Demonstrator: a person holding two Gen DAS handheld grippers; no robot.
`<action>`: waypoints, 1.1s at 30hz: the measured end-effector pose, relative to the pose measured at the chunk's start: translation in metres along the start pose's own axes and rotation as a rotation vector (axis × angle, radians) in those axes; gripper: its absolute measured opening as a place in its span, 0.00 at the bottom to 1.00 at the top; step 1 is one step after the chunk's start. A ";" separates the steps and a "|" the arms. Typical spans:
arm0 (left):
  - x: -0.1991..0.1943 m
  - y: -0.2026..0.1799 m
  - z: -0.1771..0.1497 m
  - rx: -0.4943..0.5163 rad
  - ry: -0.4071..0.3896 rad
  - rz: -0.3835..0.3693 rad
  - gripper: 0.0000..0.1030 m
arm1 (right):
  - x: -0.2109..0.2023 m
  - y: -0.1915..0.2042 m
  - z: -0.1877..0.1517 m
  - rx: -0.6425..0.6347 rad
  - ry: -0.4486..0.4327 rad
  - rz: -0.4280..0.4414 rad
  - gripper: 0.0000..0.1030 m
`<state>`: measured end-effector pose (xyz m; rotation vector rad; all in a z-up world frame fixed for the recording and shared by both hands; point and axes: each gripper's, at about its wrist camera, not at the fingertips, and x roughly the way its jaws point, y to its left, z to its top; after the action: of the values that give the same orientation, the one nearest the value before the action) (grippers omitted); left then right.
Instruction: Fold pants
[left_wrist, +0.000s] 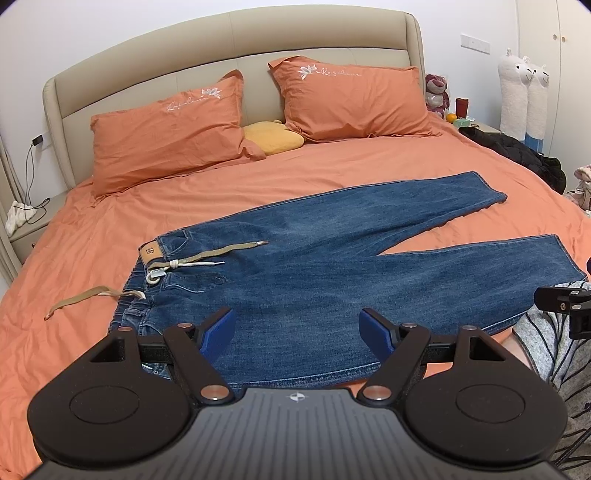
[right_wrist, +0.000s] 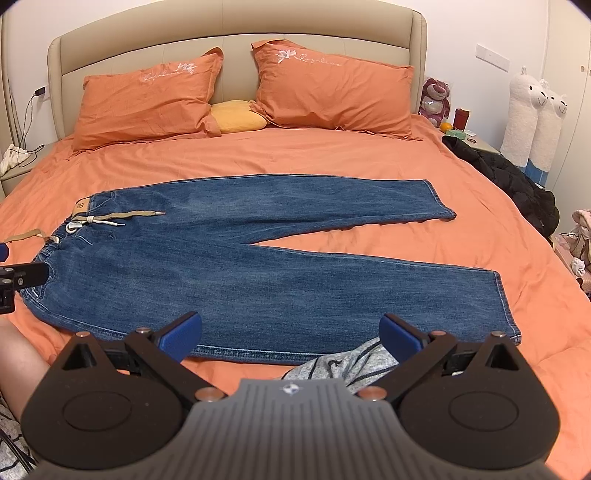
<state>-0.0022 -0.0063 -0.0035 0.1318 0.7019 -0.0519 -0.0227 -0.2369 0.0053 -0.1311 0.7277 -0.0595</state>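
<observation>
Blue jeans (left_wrist: 314, 266) lie flat on the orange bed (left_wrist: 92, 240), waistband to the left, both legs spread apart to the right. They also show in the right wrist view (right_wrist: 221, 258). A beige drawstring (left_wrist: 81, 297) trails left from the waistband. My left gripper (left_wrist: 297, 334) is open and empty, hovering over the near edge of the jeans by the waist. My right gripper (right_wrist: 291, 338) is open and empty, above the near edge of the lower leg.
Two orange pillows (right_wrist: 147, 103) and a yellow cushion (right_wrist: 236, 118) lie at the headboard. A black jacket (right_wrist: 509, 177) lies on the bed's right edge. Nightstands stand on both sides. A grey striped garment (right_wrist: 343, 363) shows at the near bed edge.
</observation>
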 end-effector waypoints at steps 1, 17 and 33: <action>0.000 -0.001 0.000 0.000 0.001 0.000 0.87 | -0.001 0.001 0.000 -0.001 0.000 -0.001 0.95; -0.001 -0.005 -0.001 -0.001 -0.008 -0.023 0.79 | -0.003 0.004 0.001 0.000 -0.005 0.002 0.95; -0.003 0.000 -0.002 -0.009 -0.005 -0.078 0.77 | -0.006 0.005 0.000 0.000 -0.011 0.000 0.95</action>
<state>-0.0060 -0.0058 -0.0032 0.0952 0.7020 -0.1235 -0.0272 -0.2313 0.0083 -0.1312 0.7164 -0.0591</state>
